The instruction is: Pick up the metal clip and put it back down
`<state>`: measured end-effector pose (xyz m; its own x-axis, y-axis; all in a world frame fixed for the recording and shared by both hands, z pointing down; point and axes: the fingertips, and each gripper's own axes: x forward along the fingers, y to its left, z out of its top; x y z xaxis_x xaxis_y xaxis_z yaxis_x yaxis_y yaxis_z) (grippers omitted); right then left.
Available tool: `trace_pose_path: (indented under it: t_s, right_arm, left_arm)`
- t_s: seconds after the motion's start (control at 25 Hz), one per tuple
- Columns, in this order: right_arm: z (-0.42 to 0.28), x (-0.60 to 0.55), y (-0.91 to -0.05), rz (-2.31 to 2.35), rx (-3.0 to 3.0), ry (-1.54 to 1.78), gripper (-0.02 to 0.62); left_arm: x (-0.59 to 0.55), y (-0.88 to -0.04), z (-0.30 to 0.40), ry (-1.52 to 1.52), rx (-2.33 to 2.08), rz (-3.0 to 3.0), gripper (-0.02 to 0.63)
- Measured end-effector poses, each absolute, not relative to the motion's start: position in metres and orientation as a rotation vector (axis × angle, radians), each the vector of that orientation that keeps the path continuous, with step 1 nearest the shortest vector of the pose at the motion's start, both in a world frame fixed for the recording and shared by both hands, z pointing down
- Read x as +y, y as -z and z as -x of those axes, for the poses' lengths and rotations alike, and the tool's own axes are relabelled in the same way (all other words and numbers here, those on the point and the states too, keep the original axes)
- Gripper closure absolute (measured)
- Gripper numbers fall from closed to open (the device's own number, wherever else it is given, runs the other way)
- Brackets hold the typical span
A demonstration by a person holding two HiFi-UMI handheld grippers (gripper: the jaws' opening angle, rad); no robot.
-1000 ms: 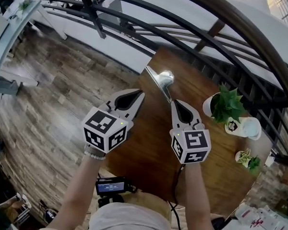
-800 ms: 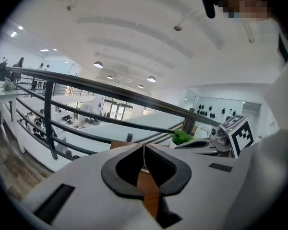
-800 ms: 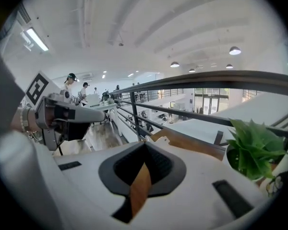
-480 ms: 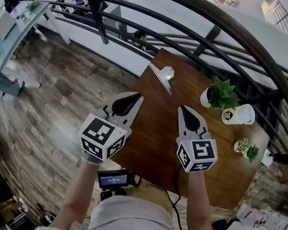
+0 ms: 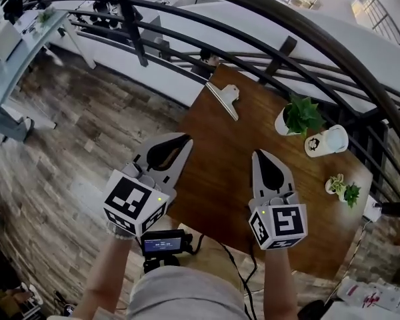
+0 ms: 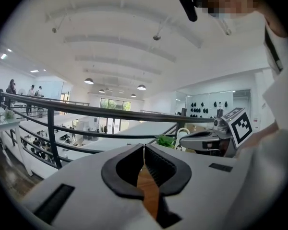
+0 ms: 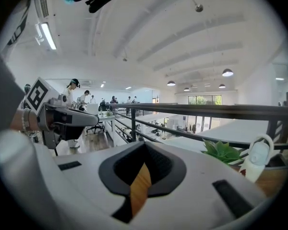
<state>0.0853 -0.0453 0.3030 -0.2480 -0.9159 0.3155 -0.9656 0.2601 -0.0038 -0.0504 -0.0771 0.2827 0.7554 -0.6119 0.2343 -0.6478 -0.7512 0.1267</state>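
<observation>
The metal clip (image 5: 225, 97) lies on the far left corner of the brown wooden table (image 5: 227, 179), silver with a long flat jaw. Both grippers are held well back from it, near the table's front edge. My left gripper (image 5: 185, 139) is shut and empty, over the table's left edge. My right gripper (image 5: 259, 154) is shut and empty above the table's middle. In the left gripper view the left gripper (image 6: 144, 147) points at the railing, jaws together. In the right gripper view the right gripper (image 7: 145, 145) is likewise closed on nothing. The clip is out of sight in both gripper views.
A potted green plant (image 5: 299, 116) in a white pot, a white mug (image 5: 325, 141) and a small plant (image 5: 343, 190) stand along the table's right side. A black curved railing (image 5: 273, 25) runs behind the table. A camera on a tripod (image 5: 163, 243) stands below the table's front edge.
Both grippers have drawn back toward the person, away from the clip. The right gripper, formerly close to the clip, is now far from it. The clip lies on the table.
</observation>
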Motion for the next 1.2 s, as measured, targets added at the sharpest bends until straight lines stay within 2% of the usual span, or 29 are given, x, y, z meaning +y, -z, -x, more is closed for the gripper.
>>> trace_pose_path:
  t_s: [0.36, 1.2]
  right_arm:
    - [-0.075, -0.003, -0.283, -1.784, -2.282, -0.256, 0.591]
    - [-0.071, 0.046, -0.268, -1.831, -2.276, -0.263, 0.591]
  left_arm:
    - [-0.042, -0.254, 0.075, -0.216, -1.032, -2.785, 0.592]
    - [0.001, -0.248, 0.1, -0.248, -1.088, -2.813, 0.592]
